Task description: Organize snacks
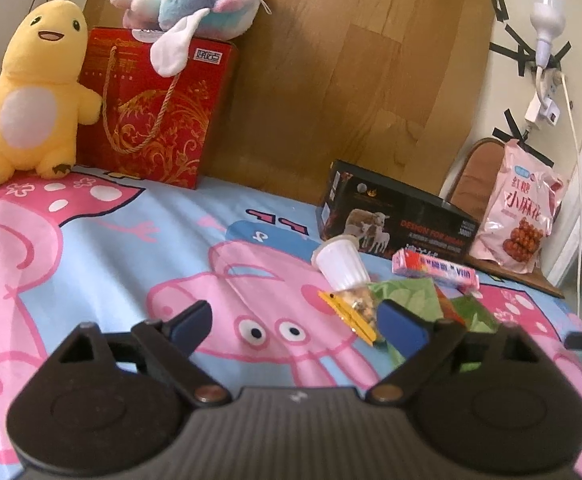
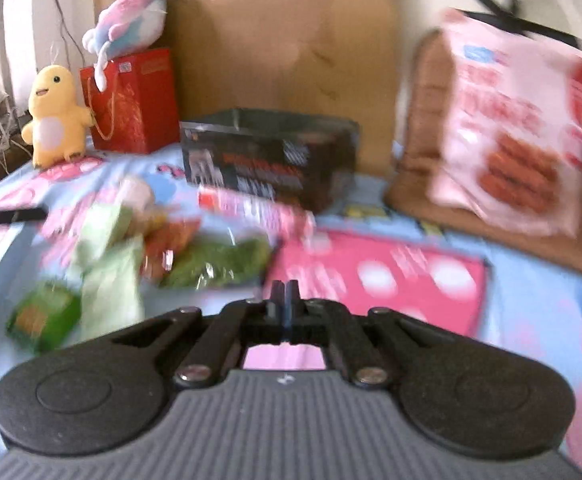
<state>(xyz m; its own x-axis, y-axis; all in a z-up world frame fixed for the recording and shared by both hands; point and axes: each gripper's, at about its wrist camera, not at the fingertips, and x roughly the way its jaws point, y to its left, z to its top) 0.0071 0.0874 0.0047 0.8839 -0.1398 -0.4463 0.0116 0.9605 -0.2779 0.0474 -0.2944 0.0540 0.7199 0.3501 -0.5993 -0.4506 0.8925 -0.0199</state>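
On the cartoon-pig bedsheet, small snack packets lie heaped before an open black cardboard box. Left gripper: fingers spread wide, holding nothing. Right gripper: fingers pressed together, holding nothing.

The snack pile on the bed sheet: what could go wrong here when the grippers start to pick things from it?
1. The white cup lies tipped on the clipped nut bag; pulling either may roll the cup away.
2. The green packets overlap, so one grab could drag several.
3. The right gripper is shut and empty and its view is blurred, so aiming now is likely unreliable. The left gripper is open, beside the pile.
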